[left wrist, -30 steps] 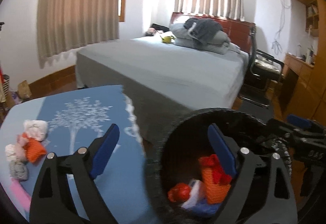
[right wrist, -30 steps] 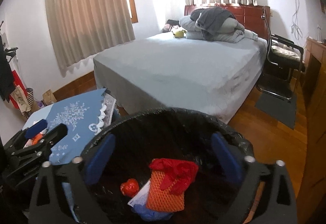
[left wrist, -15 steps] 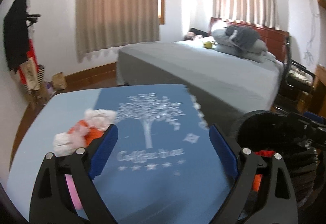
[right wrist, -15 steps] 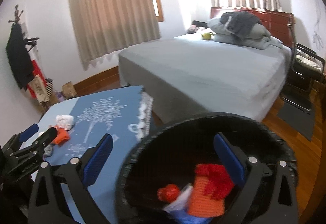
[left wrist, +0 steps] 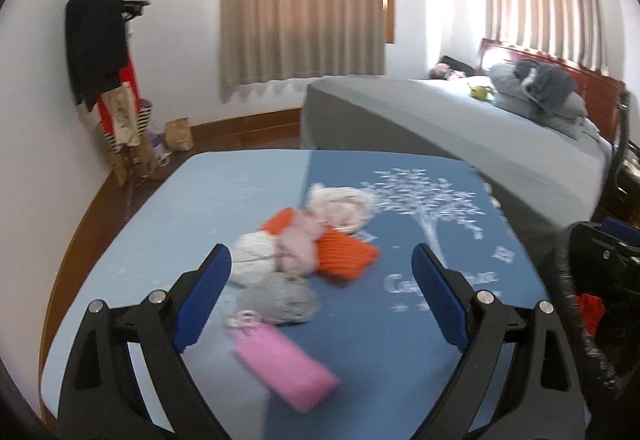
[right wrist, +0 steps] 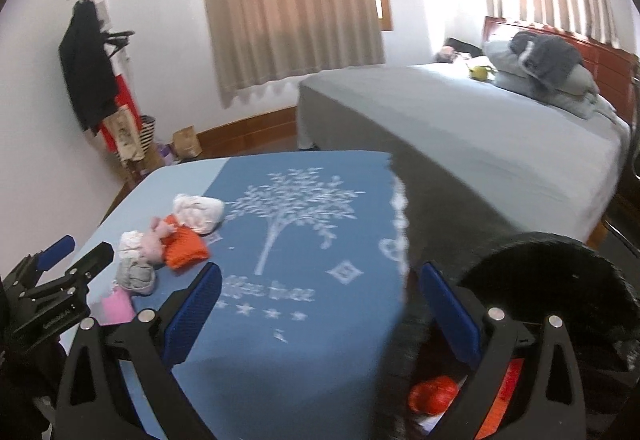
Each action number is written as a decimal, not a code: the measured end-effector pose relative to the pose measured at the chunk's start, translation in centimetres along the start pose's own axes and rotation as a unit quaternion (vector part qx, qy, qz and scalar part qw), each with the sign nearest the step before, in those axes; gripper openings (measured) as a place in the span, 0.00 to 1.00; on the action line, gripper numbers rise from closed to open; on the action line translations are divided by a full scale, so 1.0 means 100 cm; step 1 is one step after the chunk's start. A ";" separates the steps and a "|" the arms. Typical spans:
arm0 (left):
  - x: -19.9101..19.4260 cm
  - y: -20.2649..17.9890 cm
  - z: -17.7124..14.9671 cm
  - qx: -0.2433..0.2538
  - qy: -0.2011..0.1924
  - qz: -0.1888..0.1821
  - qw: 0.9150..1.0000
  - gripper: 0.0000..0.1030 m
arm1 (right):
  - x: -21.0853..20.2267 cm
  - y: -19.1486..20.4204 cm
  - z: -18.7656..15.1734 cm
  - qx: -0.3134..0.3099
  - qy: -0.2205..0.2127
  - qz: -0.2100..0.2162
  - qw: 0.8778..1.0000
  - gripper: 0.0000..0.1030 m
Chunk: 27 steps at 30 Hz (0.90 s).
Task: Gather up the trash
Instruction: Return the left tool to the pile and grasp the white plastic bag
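Note:
A pile of trash lies on the blue tablecloth (left wrist: 400, 340): an orange knitted piece (left wrist: 344, 254), a white wad (left wrist: 344, 204), a pale pink wad (left wrist: 298, 248), a grey wad (left wrist: 280, 300) and a pink flat piece (left wrist: 286, 368). My left gripper (left wrist: 320, 296) is open and empty, just above and in front of the pile. My right gripper (right wrist: 320, 304) is open and empty over the table's right edge. The black-lined trash bin (right wrist: 560, 280) stands right of the table and holds red and orange scraps (right wrist: 434, 394). The pile also shows in the right wrist view (right wrist: 168, 244).
A grey bed (left wrist: 460, 128) with pillows stands behind the table. A coat rack (left wrist: 100, 60) with bags stands in the left corner. Curtains (left wrist: 300, 0) cover the windows. The left gripper's body (right wrist: 52, 300) shows at the left of the right wrist view.
Both grippers have swung left, away from the bin and toward the table. The trash pile now sits between my left fingers; the bin has slid to the right edge.

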<state>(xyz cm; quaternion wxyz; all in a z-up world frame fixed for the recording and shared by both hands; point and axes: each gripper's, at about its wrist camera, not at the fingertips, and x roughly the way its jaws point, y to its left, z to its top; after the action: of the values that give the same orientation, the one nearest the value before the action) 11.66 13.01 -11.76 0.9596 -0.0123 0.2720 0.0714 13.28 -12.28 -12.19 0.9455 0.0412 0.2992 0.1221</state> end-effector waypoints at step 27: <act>0.104 0.084 -0.006 -0.051 0.082 -0.013 0.995 0.66 | 0.109 0.095 0.005 -0.043 0.032 0.048 0.997 0.95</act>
<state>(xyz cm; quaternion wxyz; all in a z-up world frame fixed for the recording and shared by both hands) 18.94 22.69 -17.60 0.9331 -0.0705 0.3455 0.0710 20.27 -0.28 -16.38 0.9293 0.0112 0.3215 0.1815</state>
